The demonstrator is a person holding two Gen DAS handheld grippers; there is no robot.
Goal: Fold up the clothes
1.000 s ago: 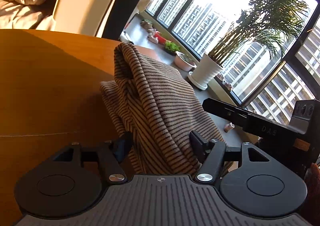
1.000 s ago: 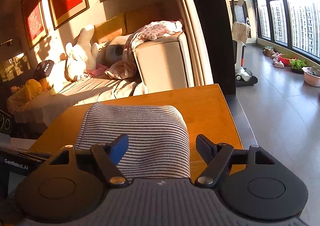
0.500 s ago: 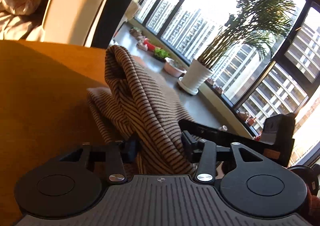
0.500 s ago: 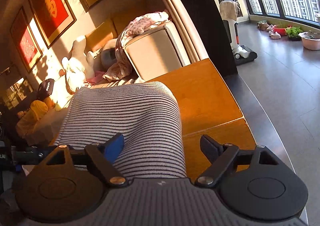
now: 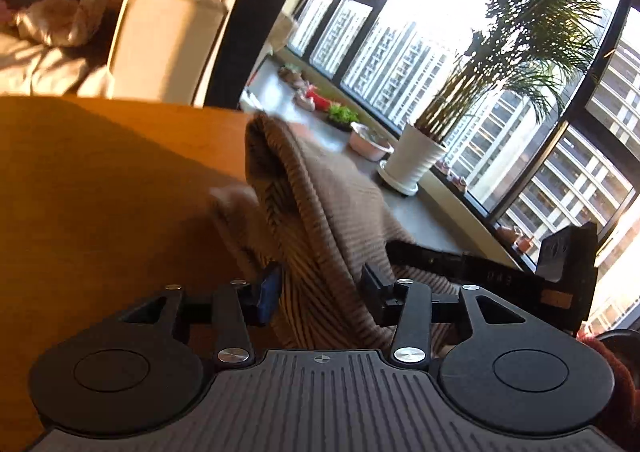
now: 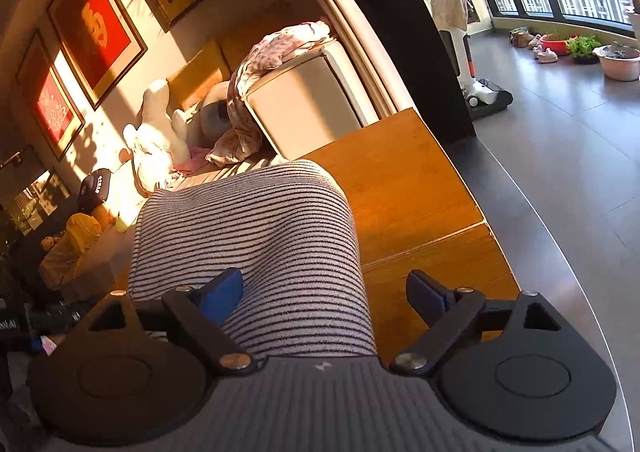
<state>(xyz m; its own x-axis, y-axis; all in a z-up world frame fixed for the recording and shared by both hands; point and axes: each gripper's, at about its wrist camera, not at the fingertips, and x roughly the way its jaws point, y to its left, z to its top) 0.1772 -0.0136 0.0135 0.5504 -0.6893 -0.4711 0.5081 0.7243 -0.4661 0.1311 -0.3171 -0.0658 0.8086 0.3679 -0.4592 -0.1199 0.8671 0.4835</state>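
Observation:
A brown-and-cream striped garment (image 5: 312,192) stands bunched in a ridge over the wooden table (image 5: 100,192). My left gripper (image 5: 320,284) is shut on its near fold, pads pressing the cloth from both sides. In the right wrist view the same garment (image 6: 260,236) looks white with dark stripes and drapes as a rounded hump over the table (image 6: 400,188). My right gripper (image 6: 324,288) is open, its blue left pad (image 6: 224,292) against the cloth and its right finger (image 6: 424,296) standing free over bare wood. Its black body (image 5: 480,272) shows behind the cloth in the left wrist view.
The table's right edge (image 6: 492,236) drops to a grey floor. A potted palm (image 5: 416,164) and bowls stand along the window. A sofa (image 6: 304,104) with heaped fabric and a plush toy (image 6: 156,136) lies beyond the far table edge.
The left gripper's fingers have closed in on the garment's fold. The right gripper has stayed open and tilted, and the cloth hump now sits nearer and higher in its view.

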